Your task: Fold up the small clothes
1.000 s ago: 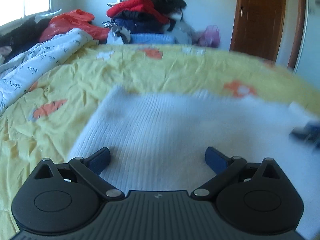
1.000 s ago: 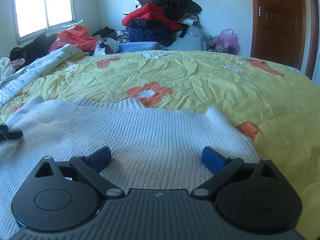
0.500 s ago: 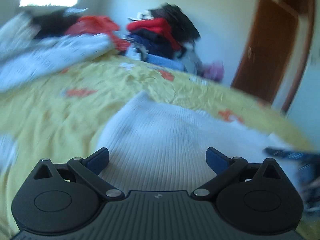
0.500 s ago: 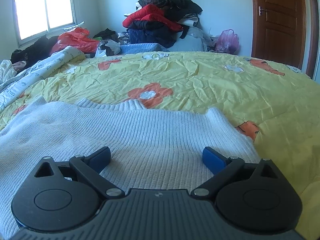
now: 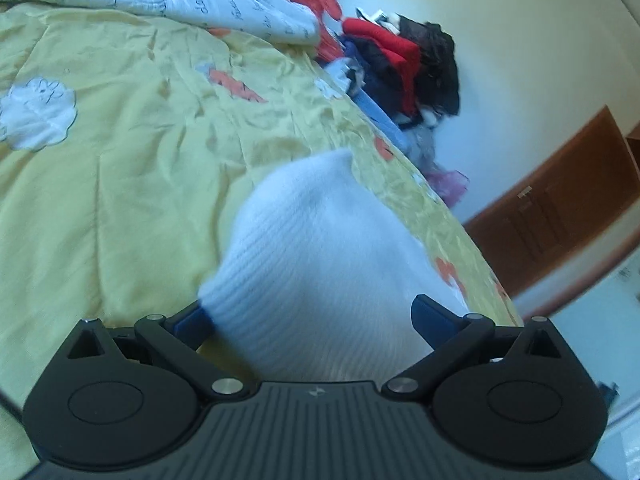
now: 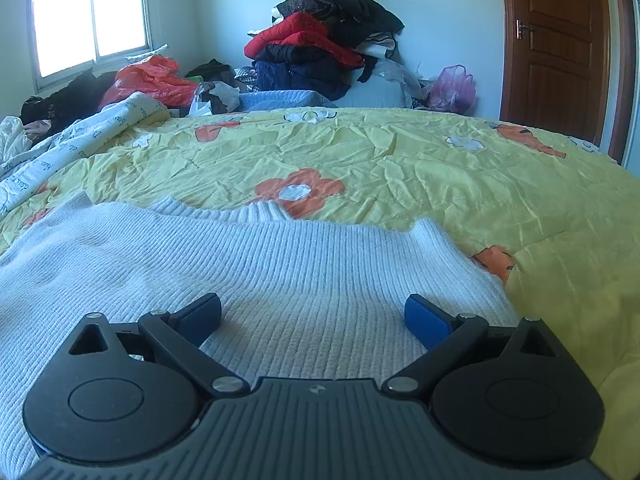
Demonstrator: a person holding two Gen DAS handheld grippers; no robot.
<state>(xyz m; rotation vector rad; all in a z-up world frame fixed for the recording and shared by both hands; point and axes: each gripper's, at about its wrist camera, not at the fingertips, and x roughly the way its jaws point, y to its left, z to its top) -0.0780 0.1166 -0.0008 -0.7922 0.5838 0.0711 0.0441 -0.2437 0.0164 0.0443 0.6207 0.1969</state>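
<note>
White sweater (image 6: 280, 272) lies between both grippers' spread jaws, seemingly ungripped.

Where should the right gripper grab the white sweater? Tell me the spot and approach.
Take the white sweater at its free right edge, coming in low from the right over the yellow quilt. That edge lies flat and exposed, close beside the open right gripper.

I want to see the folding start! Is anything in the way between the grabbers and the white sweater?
Nothing visible is. The sweater lies spread on the yellow bedspread, directly under the open right gripper. In the tilted, blurry left view, the open left gripper also has knit right between its fingers.
</note>
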